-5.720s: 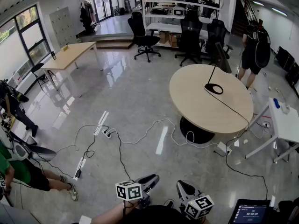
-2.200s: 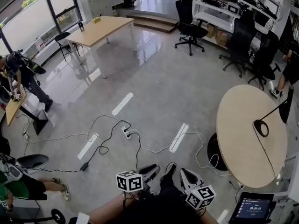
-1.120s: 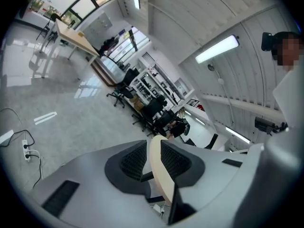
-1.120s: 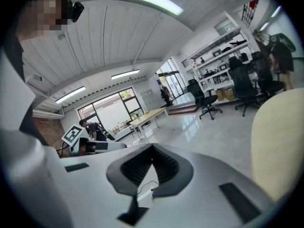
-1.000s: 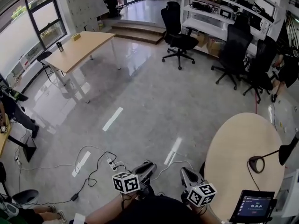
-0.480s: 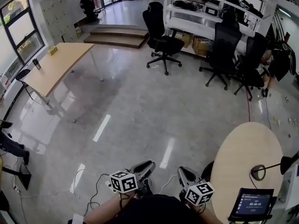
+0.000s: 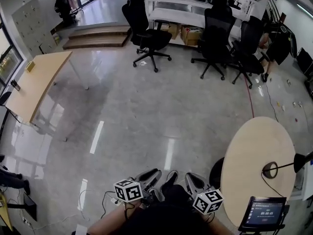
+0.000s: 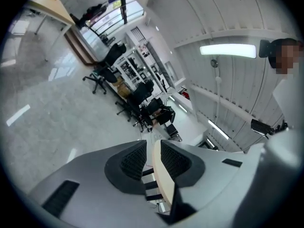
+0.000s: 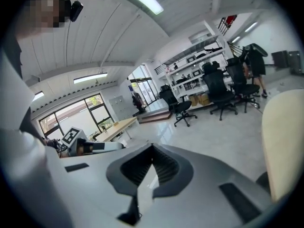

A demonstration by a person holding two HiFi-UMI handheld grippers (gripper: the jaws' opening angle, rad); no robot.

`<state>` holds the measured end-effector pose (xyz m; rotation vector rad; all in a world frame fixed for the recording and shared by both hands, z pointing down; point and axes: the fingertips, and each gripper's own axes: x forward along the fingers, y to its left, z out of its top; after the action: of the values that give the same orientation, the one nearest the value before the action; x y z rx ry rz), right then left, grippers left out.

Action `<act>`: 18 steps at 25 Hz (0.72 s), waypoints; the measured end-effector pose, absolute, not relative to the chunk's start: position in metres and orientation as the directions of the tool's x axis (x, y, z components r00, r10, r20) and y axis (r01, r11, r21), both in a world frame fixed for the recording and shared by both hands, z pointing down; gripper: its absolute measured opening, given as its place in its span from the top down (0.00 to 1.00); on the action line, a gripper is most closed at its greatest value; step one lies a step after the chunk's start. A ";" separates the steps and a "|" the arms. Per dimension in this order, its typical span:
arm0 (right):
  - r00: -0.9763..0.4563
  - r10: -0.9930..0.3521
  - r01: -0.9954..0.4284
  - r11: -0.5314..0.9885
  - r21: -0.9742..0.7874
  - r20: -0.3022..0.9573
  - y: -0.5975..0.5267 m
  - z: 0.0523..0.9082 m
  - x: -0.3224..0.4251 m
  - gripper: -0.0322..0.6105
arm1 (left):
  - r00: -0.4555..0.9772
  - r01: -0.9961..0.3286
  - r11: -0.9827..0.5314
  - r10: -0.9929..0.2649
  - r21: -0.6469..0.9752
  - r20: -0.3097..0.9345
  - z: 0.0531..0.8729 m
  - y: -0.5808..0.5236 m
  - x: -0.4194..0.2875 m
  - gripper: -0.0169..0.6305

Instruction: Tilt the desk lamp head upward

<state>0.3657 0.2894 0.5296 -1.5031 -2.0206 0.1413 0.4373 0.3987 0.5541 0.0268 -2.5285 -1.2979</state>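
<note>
Both claws are clenched and empty. From the right gripper [image 7: 191, 179], the nearer one, the lamp [image 7: 279, 167] stands at 3 o'clock on the round table [image 7: 252, 146], well apart. The left gripper [image 7: 150, 174] is farther off. The lamp's arm runs 9 to 3, base nearest, head [image 7: 300, 161] outermost. I can't tell which way the head faces.

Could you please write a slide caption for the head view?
Left gripper and right gripper, both shut and empty, near the round table with the lamp.

The desk lamp [image 7: 270, 170] is set on the round tabletop [image 7: 249, 151] at right. Office chairs [image 7: 215, 31] are ranged behind it.
</note>
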 end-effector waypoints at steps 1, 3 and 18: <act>-0.189 0.896 0.826 0.366 -0.429 0.401 0.292 0.531 0.355 0.95 | -0.952 0.118 0.595 -0.159 0.795 0.260 0.556 0.403 0.429 0.82; -0.228 0.893 0.812 0.394 -0.430 0.387 0.301 0.535 0.331 0.95 | -0.948 0.118 0.606 -0.166 0.787 0.270 0.559 0.417 0.410 0.82; -0.419 0.867 0.743 0.497 -0.448 0.268 0.338 0.519 0.125 0.95 | -0.892 -0.058 0.717 -0.350 0.695 0.287 0.541 0.452 0.185 0.82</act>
<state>0.1247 0.3379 0.5190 -1.3259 -2.2800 0.3599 0.1850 0.4523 0.5405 0.3156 -2.5221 -1.0013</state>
